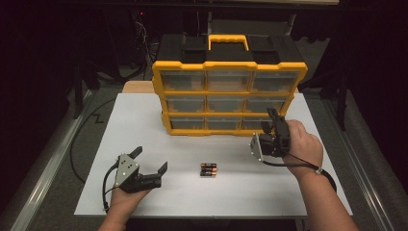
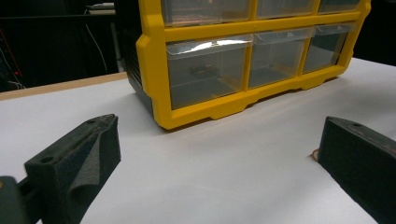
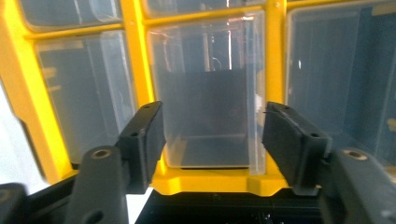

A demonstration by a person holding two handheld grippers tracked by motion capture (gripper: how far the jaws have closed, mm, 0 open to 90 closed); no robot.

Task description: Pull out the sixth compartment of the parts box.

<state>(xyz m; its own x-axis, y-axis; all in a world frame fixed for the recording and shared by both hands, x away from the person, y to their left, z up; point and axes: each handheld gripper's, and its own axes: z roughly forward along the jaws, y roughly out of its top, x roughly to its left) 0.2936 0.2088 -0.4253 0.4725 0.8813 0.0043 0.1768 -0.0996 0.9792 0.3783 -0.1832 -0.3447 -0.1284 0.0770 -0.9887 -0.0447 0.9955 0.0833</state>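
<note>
- Right gripper is held at the bottom row of the yellow-framed plastic drawer cabinet; jaws part open, straddling a clear plastic drawer, nothing clamped.
- Left gripper is rested on the white table, jaws wide, empty.
- The drawer is judged light, stiff, slick; its front lip is best gripped.
- Batteries are seen lying mid-table between the grippers.

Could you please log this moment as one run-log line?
right tongs: open, at bottom-right drawer of organizer, nothing held | left tongs: open, resting on table | batteries: untouched
</note>
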